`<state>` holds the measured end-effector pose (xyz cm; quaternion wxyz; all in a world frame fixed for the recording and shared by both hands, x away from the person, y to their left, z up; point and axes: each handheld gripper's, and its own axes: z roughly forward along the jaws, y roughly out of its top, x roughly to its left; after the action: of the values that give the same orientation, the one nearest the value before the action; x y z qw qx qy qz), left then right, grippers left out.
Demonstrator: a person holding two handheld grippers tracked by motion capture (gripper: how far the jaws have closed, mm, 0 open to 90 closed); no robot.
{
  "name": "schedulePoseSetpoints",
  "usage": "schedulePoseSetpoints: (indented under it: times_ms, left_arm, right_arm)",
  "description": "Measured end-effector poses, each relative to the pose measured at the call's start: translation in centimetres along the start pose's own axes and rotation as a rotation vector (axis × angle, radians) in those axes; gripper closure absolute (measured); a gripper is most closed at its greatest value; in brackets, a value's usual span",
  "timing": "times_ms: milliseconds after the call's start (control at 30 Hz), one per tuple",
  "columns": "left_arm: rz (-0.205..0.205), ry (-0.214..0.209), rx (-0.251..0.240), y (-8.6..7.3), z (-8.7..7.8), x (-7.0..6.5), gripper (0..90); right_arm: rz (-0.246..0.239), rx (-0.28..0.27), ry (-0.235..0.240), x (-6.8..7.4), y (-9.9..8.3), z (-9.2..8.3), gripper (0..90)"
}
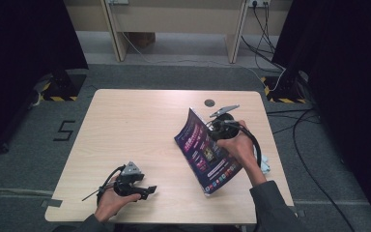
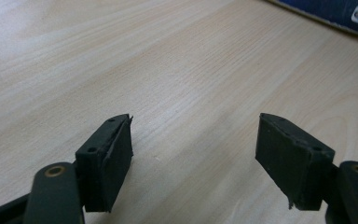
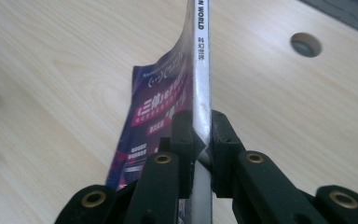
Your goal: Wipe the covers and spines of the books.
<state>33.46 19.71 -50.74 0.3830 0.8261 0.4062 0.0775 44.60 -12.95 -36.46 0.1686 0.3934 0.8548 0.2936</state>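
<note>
A magazine (image 1: 205, 152) with a dark purple cover is tilted up off the light wooden table (image 1: 140, 125), its near corner low by the front right. My right gripper (image 1: 216, 129) is shut on its spine; in the right gripper view both black jaws pinch the white spine of the magazine (image 3: 201, 79), and my right gripper (image 3: 200, 133) looks along it. My left gripper (image 1: 149, 190) rests low at the table's front left in a hand, open. In the left gripper view my left gripper (image 2: 193, 163) has only bare wood between its pads, and a corner of the magazine (image 2: 340, 14) shows far off.
A round cable hole (image 1: 209, 102) sits near the table's far edge. A pale cloth-like item (image 1: 264, 162) lies under the right forearm by the right edge. Cables (image 1: 290, 130) run over the grey floor at the right. Desk legs (image 1: 116, 34) stand beyond the table.
</note>
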Motion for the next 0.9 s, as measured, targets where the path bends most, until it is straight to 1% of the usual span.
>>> schedulePoseSetpoints:
  times_ms: [100,133,200,233,300,333,367,400,433,467,500,633,667,700,733,767,833,900]
  left_arm:
    - [-0.002,0.000,-0.003,0.0,0.0,0.0,26.8]
    - [-0.003,0.003,-0.004,0.0,0.0,0.0,26.8]
    - [-0.007,0.004,-0.004,0.0,0.1,0.0,26.8]
    - [-0.008,0.004,-0.004,0.0,0.1,0.0,26.8]
    - [-0.005,0.003,-0.003,0.1,0.1,0.0,26.8]
    - [-0.006,0.004,-0.001,0.1,0.1,0.0,26.8]
    - [-0.008,0.003,-0.002,0.1,0.1,0.0,26.8]
    - [-0.007,0.003,-0.003,0.1,0.1,0.0,26.8]
    - [-0.005,0.001,-0.001,0.0,0.1,0.0,26.8]
    - [-0.004,0.002,0.000,0.0,0.1,0.0,26.8]
    - [-0.006,0.003,-0.001,0.0,0.1,0.0,26.8]
    - [-0.009,0.003,-0.004,0.0,0.0,0.1,26.7]
    - [-0.007,0.005,-0.004,0.1,0.0,0.2,26.7]
    - [-0.011,0.006,-0.007,0.1,0.0,0.3,26.6]
    - [-0.014,0.007,-0.009,0.1,-0.1,0.4,26.5]
    - [-0.015,0.006,-0.009,0.1,-0.2,0.4,26.5]
    - [-0.020,0.005,-0.008,0.1,-0.2,0.5,26.4]
    - [-0.021,0.009,-0.005,0.1,-0.2,0.6,26.2]
  right_arm:
    - [-0.032,0.011,-0.064,-0.4,1.0,-0.9,83.0]
    - [-0.033,0.014,-0.077,-0.4,1.3,-1.0,83.0]
    - [-0.057,0.026,-0.120,-0.6,1.9,-1.4,83.1]
    - [-0.072,0.040,-0.141,-0.4,2.2,-1.4,83.0]
    - [-0.085,0.074,-0.146,0.4,2.6,-1.1,83.0]
    - [-0.125,0.093,-0.137,0.8,2.7,-0.8,83.0]
    - [-0.154,0.100,-0.129,1.2,2.8,-0.4,83.0]
    - [-0.152,0.108,-0.114,1.9,2.9,0.0,83.0]
    - [-0.165,0.104,-0.104,2.3,3.1,0.2,83.0]
    - [-0.159,0.115,-0.087,2.8,3.3,0.4,82.8]
    - [-0.179,0.111,-0.076,3.3,3.4,0.5,82.7]
    - [-0.196,0.129,-0.031,4.9,3.6,0.9,82.8]
    - [-0.208,0.130,-0.021,5.2,3.6,1.1,82.7]
    - [-0.206,0.141,-0.011,5.7,3.6,1.3,82.7]
    - [-0.216,0.149,-0.002,6.0,3.5,1.6,82.9]
    - [-0.202,0.168,0.027,6.5,3.2,2.2,83.0]
    - [-0.202,0.175,0.069,7.2,2.7,3.2,82.9]
    - [-0.210,0.182,0.098,8.0,2.1,4.2,82.9]
